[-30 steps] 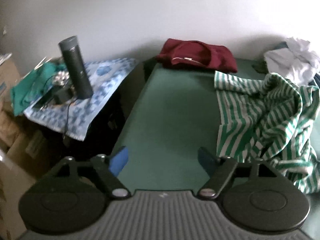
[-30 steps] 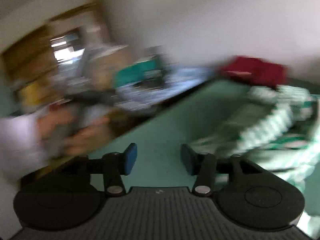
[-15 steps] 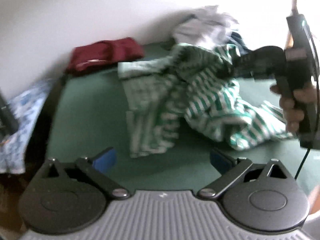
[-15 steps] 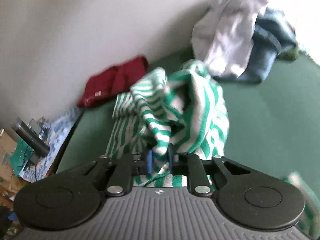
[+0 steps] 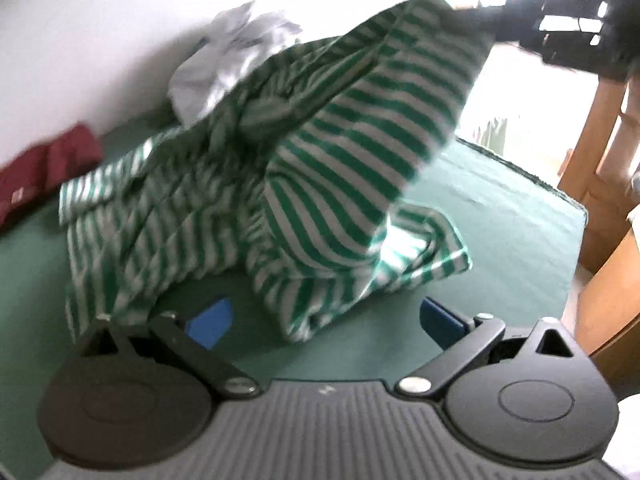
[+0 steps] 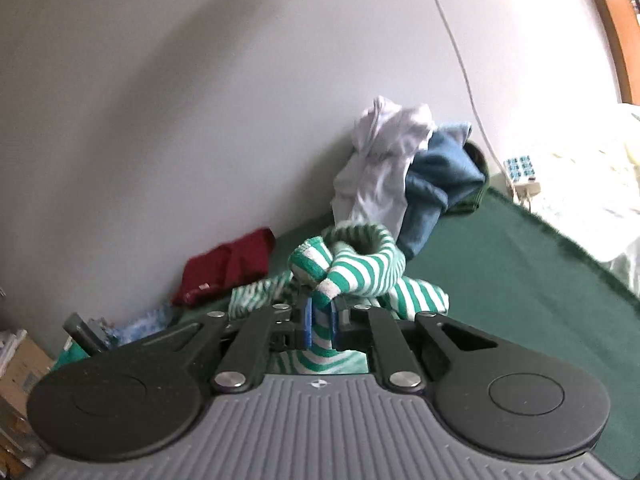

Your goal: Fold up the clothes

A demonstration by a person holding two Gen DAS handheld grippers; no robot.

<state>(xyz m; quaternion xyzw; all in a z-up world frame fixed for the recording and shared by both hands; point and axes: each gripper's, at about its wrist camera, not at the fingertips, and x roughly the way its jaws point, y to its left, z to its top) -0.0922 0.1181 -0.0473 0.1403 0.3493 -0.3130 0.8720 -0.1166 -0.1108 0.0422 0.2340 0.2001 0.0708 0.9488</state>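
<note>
A green-and-white striped garment [image 5: 320,168] hangs over the green table [image 5: 500,220], lifted by one end at the upper right and trailing onto the table at the left. My right gripper [image 6: 320,320] is shut on a bunched part of the striped garment [image 6: 360,268] and holds it high; it also shows in the left wrist view [image 5: 568,20] at the top right. My left gripper [image 5: 326,322] is open and empty, low over the table just in front of the hanging cloth.
A folded dark red garment [image 6: 228,268] lies at the table's back left by the wall. A pile of white [image 6: 380,160] and blue clothes [image 6: 436,184] sits at the back. Wooden furniture [image 5: 600,140] stands to the right. A power strip [image 6: 520,172] lies beyond the table.
My right gripper has lifted the striped garment well above the table. My left gripper has swung right toward the hanging cloth and stays open.
</note>
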